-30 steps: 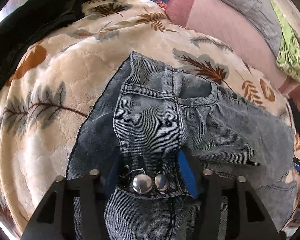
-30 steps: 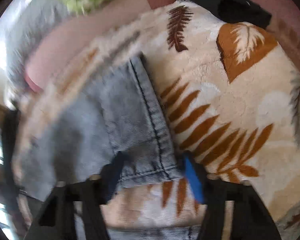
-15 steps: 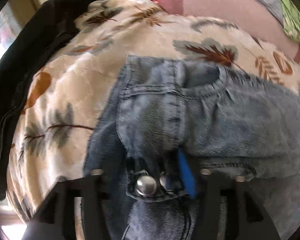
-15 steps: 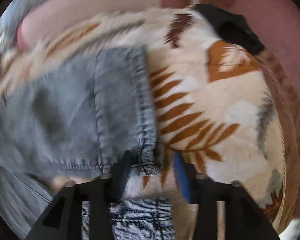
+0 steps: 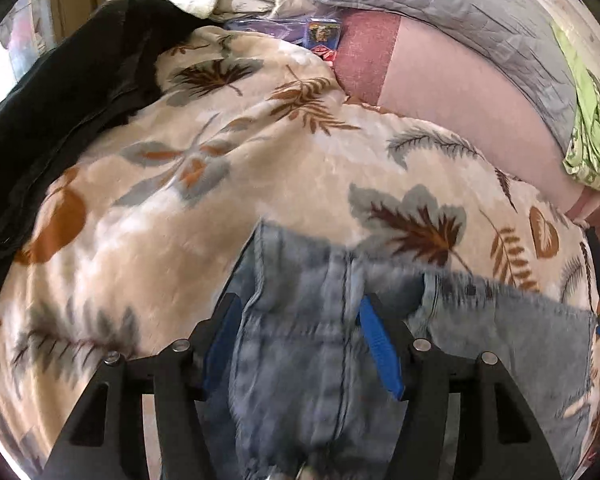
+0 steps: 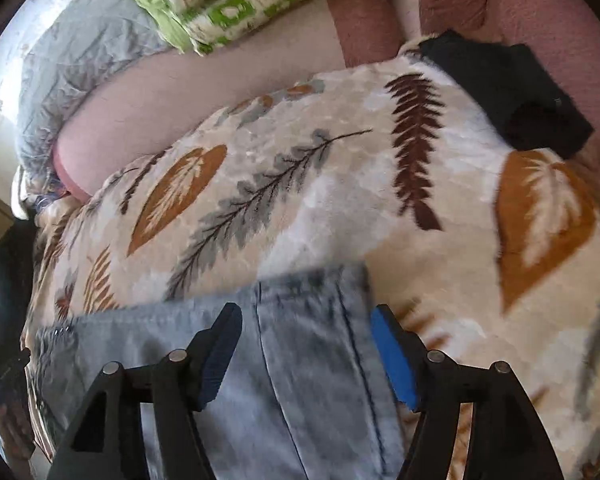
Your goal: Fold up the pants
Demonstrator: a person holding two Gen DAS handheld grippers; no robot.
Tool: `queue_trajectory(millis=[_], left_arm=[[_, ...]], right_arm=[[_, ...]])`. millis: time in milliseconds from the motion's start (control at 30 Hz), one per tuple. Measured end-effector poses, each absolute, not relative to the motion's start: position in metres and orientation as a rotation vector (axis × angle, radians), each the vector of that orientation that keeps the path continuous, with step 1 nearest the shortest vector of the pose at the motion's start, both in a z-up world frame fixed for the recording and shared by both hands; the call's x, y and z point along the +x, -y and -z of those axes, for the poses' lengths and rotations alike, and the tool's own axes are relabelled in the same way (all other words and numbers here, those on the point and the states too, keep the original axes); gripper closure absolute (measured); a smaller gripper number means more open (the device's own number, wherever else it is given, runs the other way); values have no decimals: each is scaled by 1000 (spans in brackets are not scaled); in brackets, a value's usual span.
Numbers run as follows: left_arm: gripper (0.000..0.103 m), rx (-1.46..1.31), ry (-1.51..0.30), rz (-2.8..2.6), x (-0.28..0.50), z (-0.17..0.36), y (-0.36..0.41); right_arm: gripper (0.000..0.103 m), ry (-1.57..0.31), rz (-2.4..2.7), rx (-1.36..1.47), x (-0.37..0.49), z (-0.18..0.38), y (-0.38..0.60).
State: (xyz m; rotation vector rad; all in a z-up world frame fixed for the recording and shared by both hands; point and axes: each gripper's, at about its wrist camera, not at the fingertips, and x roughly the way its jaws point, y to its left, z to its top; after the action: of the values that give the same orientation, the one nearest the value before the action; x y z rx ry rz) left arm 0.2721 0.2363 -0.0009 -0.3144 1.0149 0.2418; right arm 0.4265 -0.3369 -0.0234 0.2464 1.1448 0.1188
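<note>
Light blue denim pants [image 5: 500, 340] lie folded on a cream leaf-print blanket [image 5: 160, 248]. In the left wrist view their waistband end lies beneath my left gripper [image 5: 299, 304], whose jaws stand open and clear of the cloth. In the right wrist view the hem end of the pants [image 6: 312, 380] lies below my right gripper [image 6: 306, 314]. Its jaws are opening; denim shows between the blue pads [image 6: 392, 360] but they do not press on it.
A black garment [image 5: 60, 100] lies along the blanket's left side, and another black piece [image 6: 512, 92] at its far right corner. A grey quilt [image 5: 480, 12], a green patterned cloth [image 6: 228, 4] and a pink sheet [image 5: 440, 80] lie beyond the blanket [image 6: 300, 180].
Both grippers have opened wider and drawn back and up from the denim. The waistband buttons have slid out of the left view, and more blanket shows ahead of each gripper.
</note>
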Motion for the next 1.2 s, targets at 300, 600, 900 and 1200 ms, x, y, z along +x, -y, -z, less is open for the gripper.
queue_trajectory(millis=[300, 600, 900, 1200], left_arm=[[40, -300, -1047, -310, 305, 30, -251], [97, -159, -1099, -384, 322, 44, -248], [97, -152, -1090, -378, 321, 47, -248], [96, -223, -1083, -352, 323, 48, -256]], right_arm=[[31, -1164, -113, 267, 440, 36, 339], [70, -1190, -108, 140, 452, 42, 321], [39, -1137, -66, 51, 440, 43, 314], [34, -1154, -149, 349, 459, 28, 358]])
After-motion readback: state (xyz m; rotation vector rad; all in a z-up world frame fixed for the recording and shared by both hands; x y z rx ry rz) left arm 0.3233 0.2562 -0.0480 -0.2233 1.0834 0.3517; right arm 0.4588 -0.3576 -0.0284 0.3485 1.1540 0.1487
